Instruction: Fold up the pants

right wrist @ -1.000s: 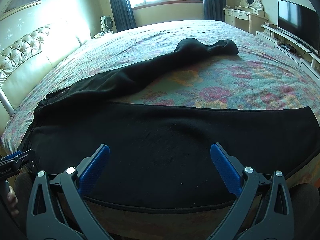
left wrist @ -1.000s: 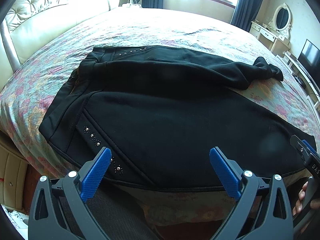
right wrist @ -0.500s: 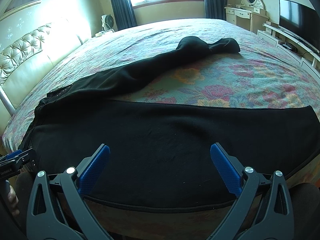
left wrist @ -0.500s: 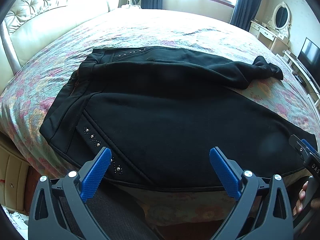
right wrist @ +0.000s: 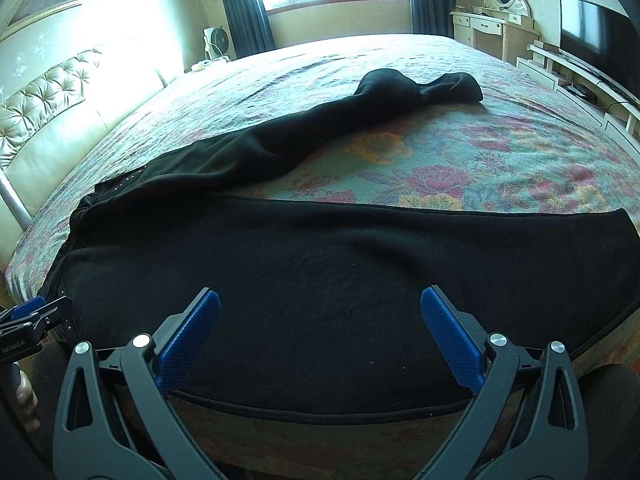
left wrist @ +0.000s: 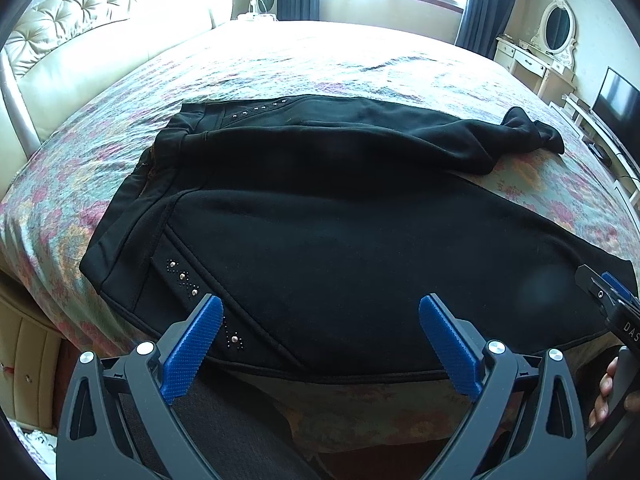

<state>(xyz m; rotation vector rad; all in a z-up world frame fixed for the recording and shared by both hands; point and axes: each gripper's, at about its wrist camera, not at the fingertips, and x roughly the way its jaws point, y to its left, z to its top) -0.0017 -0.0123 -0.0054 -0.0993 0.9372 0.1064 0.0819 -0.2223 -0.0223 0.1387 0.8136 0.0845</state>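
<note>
Black pants point(left wrist: 320, 216) lie spread on a floral bedspread point(left wrist: 304, 60), waistband to the left with small studs near the pocket. The near leg point(right wrist: 340, 280) lies flat along the bed's front edge. The far leg point(right wrist: 320, 132) is rumpled and runs diagonally to a bunched cuff point(right wrist: 424, 84). My left gripper point(left wrist: 320, 340) hovers open over the hip area near the front hem, holding nothing. My right gripper point(right wrist: 320, 336) hovers open above the middle of the near leg, also holding nothing. Each gripper shows at the edge of the other's view.
A tufted cream headboard point(left wrist: 60, 48) stands at the left. A vanity with an oval mirror point(right wrist: 500, 0) and a television point(right wrist: 592, 36) on a low stand line the right wall. A fan point(right wrist: 216, 42) sits by the window. A hand point(left wrist: 604, 392) holds the right gripper's handle.
Both views have drifted slightly; the pants sit a little lower in the left wrist view and the far leg's cuff a little higher in the right. Both grippers stay open.
</note>
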